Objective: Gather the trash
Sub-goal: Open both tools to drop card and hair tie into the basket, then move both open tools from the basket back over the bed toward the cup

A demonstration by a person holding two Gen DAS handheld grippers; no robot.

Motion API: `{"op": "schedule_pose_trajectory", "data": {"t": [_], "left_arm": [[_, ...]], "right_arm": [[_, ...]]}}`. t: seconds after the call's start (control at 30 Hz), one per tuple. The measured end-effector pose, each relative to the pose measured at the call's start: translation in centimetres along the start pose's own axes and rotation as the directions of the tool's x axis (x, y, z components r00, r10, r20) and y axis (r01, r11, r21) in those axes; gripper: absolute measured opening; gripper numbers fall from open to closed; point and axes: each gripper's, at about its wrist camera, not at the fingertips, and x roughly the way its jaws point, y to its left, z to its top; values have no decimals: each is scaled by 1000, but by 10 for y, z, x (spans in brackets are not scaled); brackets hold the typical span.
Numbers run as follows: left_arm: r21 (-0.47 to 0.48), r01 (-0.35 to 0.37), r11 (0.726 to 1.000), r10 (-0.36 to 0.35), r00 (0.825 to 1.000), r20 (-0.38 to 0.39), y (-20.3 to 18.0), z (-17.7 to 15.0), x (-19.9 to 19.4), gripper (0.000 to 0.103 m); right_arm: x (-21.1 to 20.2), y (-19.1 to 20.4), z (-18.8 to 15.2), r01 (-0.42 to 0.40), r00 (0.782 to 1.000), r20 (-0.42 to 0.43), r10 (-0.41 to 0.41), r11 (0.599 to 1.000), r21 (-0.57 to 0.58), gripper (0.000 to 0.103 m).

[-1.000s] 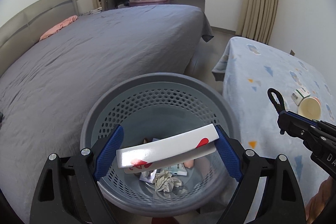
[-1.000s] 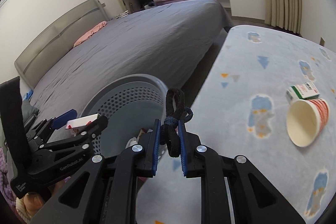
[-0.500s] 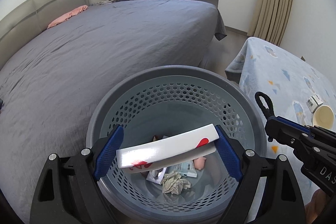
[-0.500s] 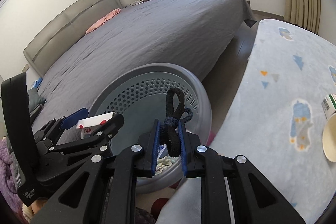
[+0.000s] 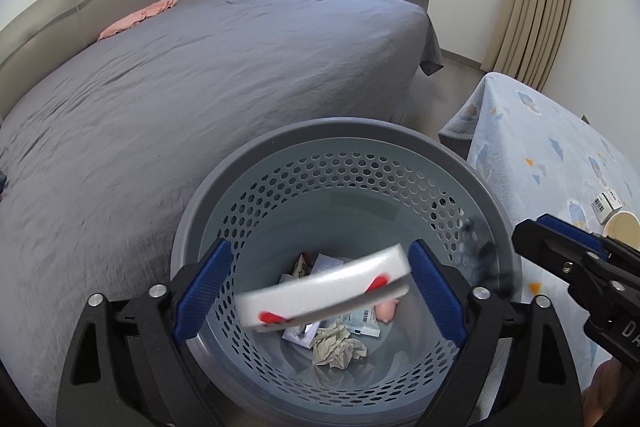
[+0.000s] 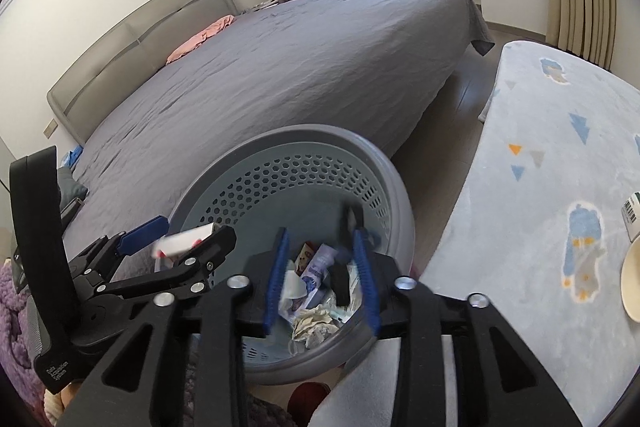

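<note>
Item: my left gripper (image 5: 320,291), jaws just widened, white red-marked box (image 5: 324,289) blurred and loose between them over the grey perforated bin (image 5: 340,135); my right gripper (image 6: 320,275), jaws just parted, black cord (image 6: 342,267) slipping free. Risk: cord near the rim may snag or fall outside. Change: both were clamped before; bin now sits closer beneath.

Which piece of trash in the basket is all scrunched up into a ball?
The crumpled paper wad at the bottom of the trash basket. It is wrinkled into a lump, while the small packets beside it lie flat.
</note>
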Motion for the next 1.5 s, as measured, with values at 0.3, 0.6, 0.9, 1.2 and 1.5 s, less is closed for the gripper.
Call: {"op": "schedule_pose_trajectory", "data": {"t": [0.3, 0.6, 0.9, 1.2, 1.5], "left_arm": [[-12, 1, 1000, -1, 1000, 1, 3, 0, -1, 92], [-15, 2, 1000, -1, 1000, 9, 3, -1, -2, 92], [-9, 9, 1000, -8, 1000, 13, 3, -2, -5, 92], [5, 25, 1000, -25, 999, 21, -4, -5, -12, 92], [20, 42, 999, -43, 998, 36, -11, -5, -21, 92]], "right_arm": [[-3, -1, 0, 11, 1000, 7, -11, 1000, -5, 40], [-8, 3, -5, 20, 1000, 13, -20, 1000, -3, 40], [-17, 2, -12, 45, 999, 26, -45, 999, 4, 43], [-37, -13, -26, 102, 994, 42, -104, 994, 48, 45], [-79, -64, -54, 232, 969, 50, -242, 960, 155, 47]]}}
